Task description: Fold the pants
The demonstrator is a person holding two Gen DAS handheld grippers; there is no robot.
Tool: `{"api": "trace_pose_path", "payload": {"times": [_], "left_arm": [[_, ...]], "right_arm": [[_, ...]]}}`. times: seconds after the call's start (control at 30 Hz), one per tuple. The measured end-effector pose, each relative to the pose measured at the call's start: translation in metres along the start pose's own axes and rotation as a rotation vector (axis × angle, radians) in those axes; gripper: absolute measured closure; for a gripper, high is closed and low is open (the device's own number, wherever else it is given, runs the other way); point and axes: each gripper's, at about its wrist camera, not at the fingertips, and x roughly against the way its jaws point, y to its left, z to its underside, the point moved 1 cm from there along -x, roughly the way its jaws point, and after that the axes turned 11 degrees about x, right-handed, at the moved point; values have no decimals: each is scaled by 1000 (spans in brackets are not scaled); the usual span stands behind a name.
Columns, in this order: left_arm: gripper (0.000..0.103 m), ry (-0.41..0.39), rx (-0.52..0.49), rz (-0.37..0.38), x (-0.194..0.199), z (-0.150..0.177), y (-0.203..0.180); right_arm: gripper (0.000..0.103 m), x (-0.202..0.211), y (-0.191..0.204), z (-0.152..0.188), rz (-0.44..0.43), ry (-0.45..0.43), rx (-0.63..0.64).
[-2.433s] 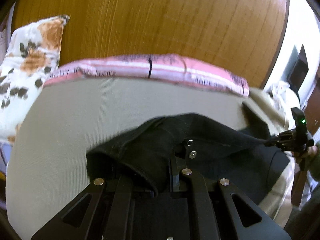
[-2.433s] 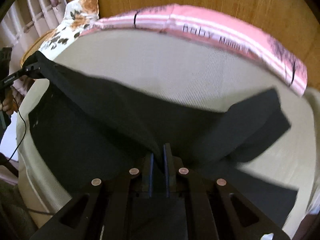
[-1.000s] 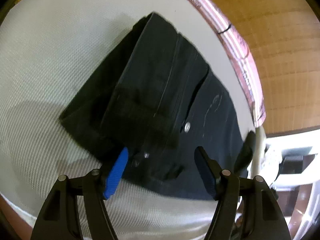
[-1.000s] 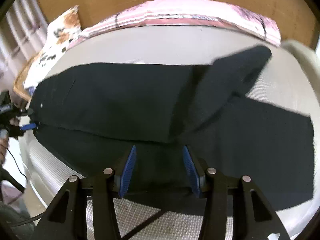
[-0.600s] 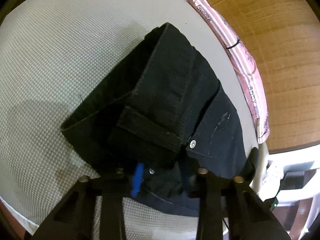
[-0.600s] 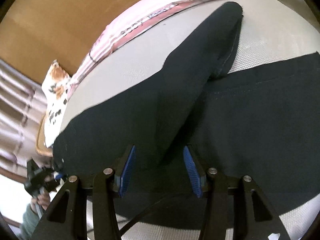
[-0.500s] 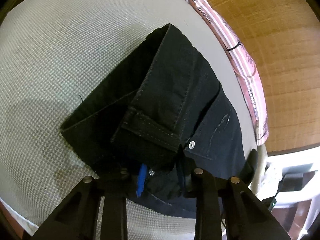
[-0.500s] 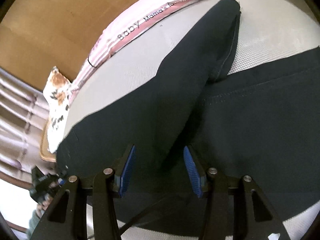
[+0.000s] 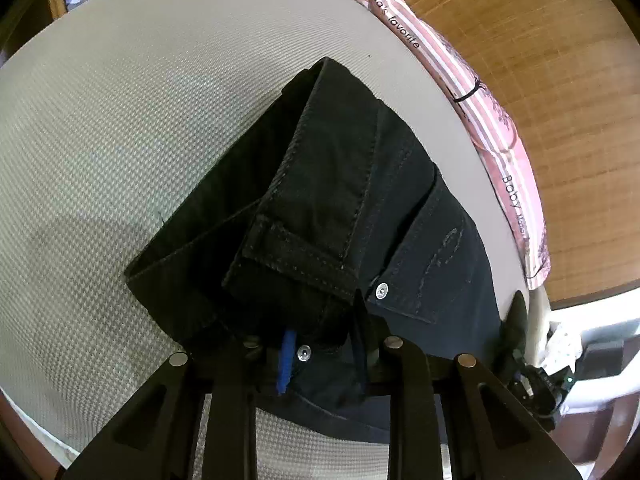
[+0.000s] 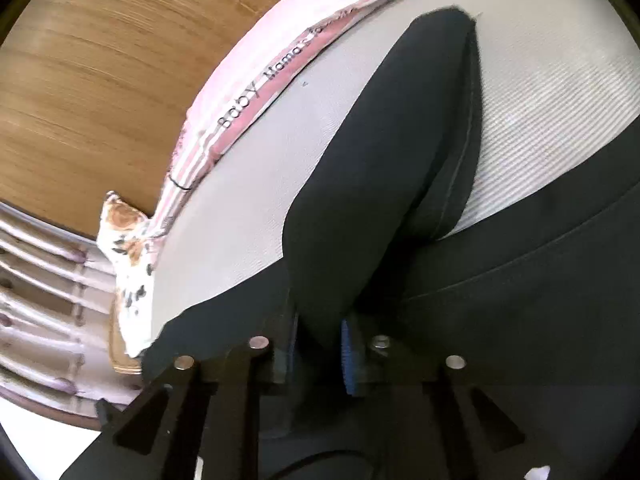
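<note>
Black pants (image 9: 332, 184) lie on the beige mattress (image 9: 120, 100), the waist end doubled over with its rivets showing. My left gripper (image 9: 324, 354) is closing on the waistband by the lower rivet, and its blue pad (image 9: 286, 360) presses the cloth. In the right wrist view one pant leg (image 10: 384, 168) rises as a rounded fold above the flat leg (image 10: 540, 300). My right gripper (image 10: 320, 348) is closing on the near end of that fold, with the cloth pinched between its pads.
A pink striped blanket (image 9: 496, 120) lines the far edge of the mattress below a wooden headboard (image 9: 540, 40). A floral pillow (image 10: 132, 248) and curtains (image 10: 40, 280) sit at the left. The mattress edge falls away near both grippers.
Both grippers went from open to pinching the black cloth. The right view rolled and moved in along the raised leg fold. The left gripper stayed at the waistband.
</note>
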Motion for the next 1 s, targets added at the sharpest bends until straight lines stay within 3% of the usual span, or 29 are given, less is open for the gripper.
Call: {"api": "trace_pose_path", "payload": {"times": [0.2,0.37,0.6,0.77,0.87,0.93,1.0], "left_arm": [[84,-28,-89,-16,10,-4,-18],[84,-33,-184,-44,22,-7,-29],[84,25,-331,-208,5,-4,-24],[84,-10,-432,-303,-8,10,-30],[81,-48,-493,-360,-11,21,-35],[79,-51,-501,-373,-11,25,-36],[76,-40,-487,-362,-6,26,-37]], "right_arm": [[92,42,16,5,114,-52,99],[93,71,32,38,195,-48,185],[93,58,16,93,248,89,135],[92,36,0,102,272,180,92],[86,38,-9,103,209,177,32],[75,43,-15,103,147,187,-30],[54,55,-20,105,130,178,-75]]}}
